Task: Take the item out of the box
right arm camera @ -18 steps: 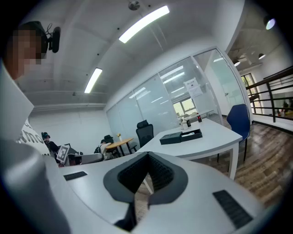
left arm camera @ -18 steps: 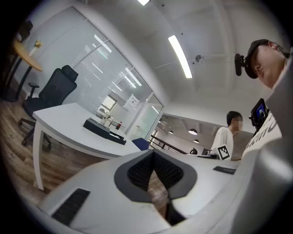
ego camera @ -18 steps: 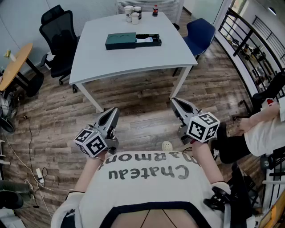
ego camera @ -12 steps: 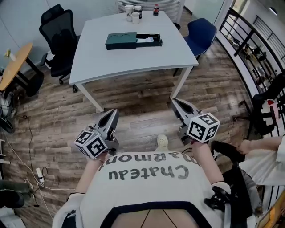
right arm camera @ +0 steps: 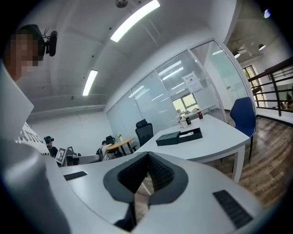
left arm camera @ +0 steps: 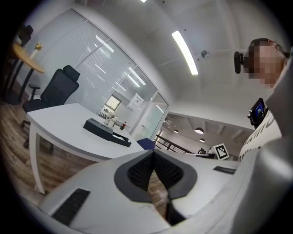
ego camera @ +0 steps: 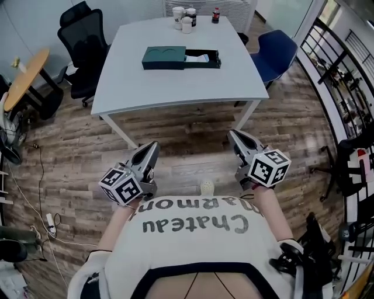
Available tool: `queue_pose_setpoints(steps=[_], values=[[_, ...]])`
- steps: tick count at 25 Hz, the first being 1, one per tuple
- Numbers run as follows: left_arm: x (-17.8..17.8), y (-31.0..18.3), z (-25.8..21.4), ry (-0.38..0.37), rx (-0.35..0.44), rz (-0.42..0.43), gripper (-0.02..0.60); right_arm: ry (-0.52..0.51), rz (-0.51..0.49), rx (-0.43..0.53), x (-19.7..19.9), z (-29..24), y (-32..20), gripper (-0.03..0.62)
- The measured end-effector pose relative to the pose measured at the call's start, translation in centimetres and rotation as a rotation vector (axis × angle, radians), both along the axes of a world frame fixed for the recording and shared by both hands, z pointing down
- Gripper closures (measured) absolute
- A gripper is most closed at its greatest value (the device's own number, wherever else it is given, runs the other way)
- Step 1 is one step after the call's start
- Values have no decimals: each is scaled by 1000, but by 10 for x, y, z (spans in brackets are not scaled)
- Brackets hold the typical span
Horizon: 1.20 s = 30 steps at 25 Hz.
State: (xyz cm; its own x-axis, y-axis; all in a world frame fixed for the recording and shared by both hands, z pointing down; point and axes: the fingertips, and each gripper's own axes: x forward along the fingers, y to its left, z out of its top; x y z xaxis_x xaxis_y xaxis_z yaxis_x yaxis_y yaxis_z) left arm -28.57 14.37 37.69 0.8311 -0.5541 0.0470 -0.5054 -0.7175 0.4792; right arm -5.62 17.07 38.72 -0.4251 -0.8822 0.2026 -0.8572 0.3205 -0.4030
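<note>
A dark green box (ego camera: pixel 182 58) lies on the white table (ego camera: pixel 175 87), its lid to the left and an open tray to the right with a pale item (ego camera: pixel 197 57) inside. The box also shows small in the left gripper view (left arm camera: pixel 106 131) and the right gripper view (right arm camera: pixel 179 136). My left gripper (ego camera: pixel 153 146) is held low over the wooden floor, short of the table's near edge, jaws shut and empty. My right gripper (ego camera: pixel 232 135) is level with it on the other side, also shut with nothing between its pads.
Cups and a small bottle (ego camera: pixel 188 16) stand at the table's far edge. A black office chair (ego camera: pixel 82 41) is at the table's left, a blue chair (ego camera: pixel 277 51) at its right. A round wooden table (ego camera: pixel 26 79) stands far left, a black railing (ego camera: pixel 336 70) at right.
The view has shifted toward the table, so the table and box sit slightly lower and nearer. The person in white at the right edge is out of sight. Both grippers remain shut.
</note>
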Motion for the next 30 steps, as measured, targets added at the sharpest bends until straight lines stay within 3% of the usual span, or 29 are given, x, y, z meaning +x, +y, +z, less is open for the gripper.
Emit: queue_pose_setpoints(steps=[6,17,30], values=[[35,-45,-4,-13,0,-35,586,11,-16,-50,47,10,-55,594],[104,-117,3,6,16,-118,586,8,-89,-57,112,24,-137,594],[128,-162,27,-32,-45,-104,584,-27,-101,-167,123,66,-183,594]])
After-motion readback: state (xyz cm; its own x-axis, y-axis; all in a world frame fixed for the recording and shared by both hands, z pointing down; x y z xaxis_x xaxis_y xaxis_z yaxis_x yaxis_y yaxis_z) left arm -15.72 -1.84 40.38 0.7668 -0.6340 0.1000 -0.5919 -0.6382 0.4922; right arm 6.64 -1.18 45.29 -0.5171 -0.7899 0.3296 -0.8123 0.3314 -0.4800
